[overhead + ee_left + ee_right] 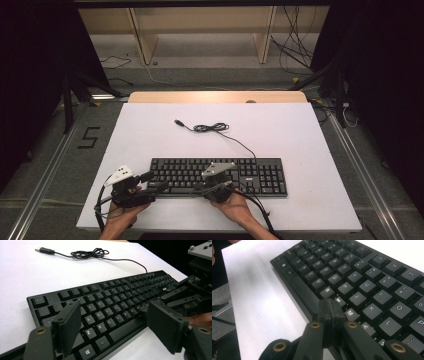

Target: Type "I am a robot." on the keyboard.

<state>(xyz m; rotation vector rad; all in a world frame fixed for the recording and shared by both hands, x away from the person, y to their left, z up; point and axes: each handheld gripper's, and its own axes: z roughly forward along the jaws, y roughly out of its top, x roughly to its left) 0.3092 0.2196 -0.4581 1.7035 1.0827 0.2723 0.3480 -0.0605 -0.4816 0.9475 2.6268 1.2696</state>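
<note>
A black keyboard (pixel 250 172) lies across the near middle of the white table (pixel 300 135). Its black cable (pixel 212 128) runs back in a loose coil and ends in a USB plug (pixel 178 122). My left gripper (pixel 155 181) sits at the keyboard's left near corner, open, its pads (pixel 67 323) spread over the left keys (pixel 100 315) with nothing between them. My right gripper (pixel 196 189) is at the keyboard's front edge, pointing left. Its jaws (pixel 330 311) are shut flat together on nothing, with the tip just over the N and M keys (pixel 348 312).
Bare white tabletop (pixel 150 135) stretches behind and beside the keyboard. A wooden strip (pixel 215 96) borders the table's far edge. Beyond stand wooden shelf legs (pixel 142 45) and loose floor cables (pixel 295 50). Metal rails (pixel 45 175) run along both sides.
</note>
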